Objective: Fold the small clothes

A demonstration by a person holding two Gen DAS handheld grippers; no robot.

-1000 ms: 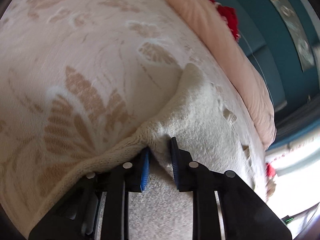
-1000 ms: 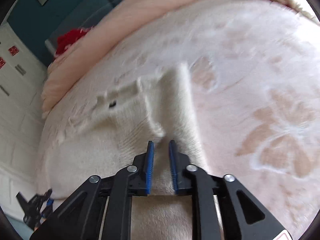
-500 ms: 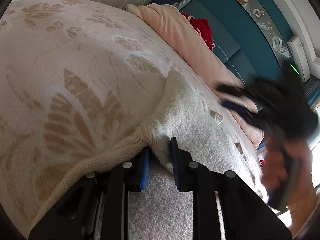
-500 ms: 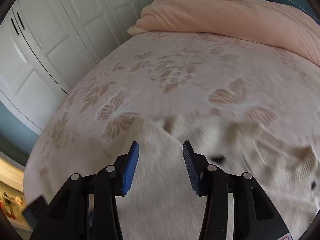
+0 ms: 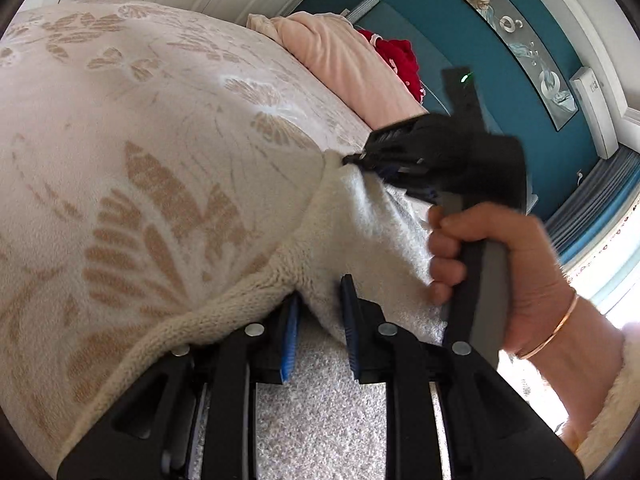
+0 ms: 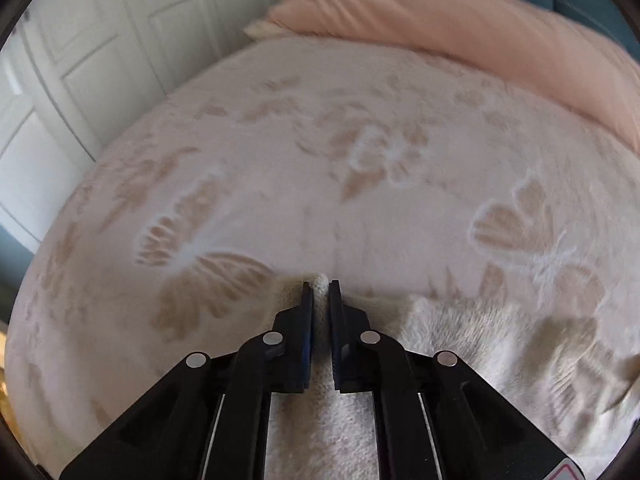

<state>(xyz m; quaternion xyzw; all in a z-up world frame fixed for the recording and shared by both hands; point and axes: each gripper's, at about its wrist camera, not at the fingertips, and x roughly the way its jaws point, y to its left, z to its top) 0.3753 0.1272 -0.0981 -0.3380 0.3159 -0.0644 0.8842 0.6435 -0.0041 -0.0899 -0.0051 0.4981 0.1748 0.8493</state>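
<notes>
A cream knitted garment (image 5: 352,220) lies on a pink bedspread with tan leaf patterns (image 5: 160,140). My left gripper (image 5: 318,300) is shut on the garment's near edge, fabric bunched between its blue pads. My right gripper (image 6: 320,292) is shut on the garment's far corner (image 6: 320,280). In the left wrist view the right gripper (image 5: 360,158) shows pinching that corner, held by a hand (image 5: 500,260) with a gold bangle. The rest of the garment (image 6: 460,340) spreads to the right in the right wrist view.
A peach duvet (image 5: 352,68) is bunched along the head of the bed, with a red item (image 5: 400,60) behind it. White wardrobe doors (image 6: 80,60) stand beside the bed. A teal wall with a framed picture (image 5: 520,40) lies beyond.
My right gripper let go of the garment's middle, opened, swung across to the far corner and shut on it. My left gripper kept its hold on the near edge.
</notes>
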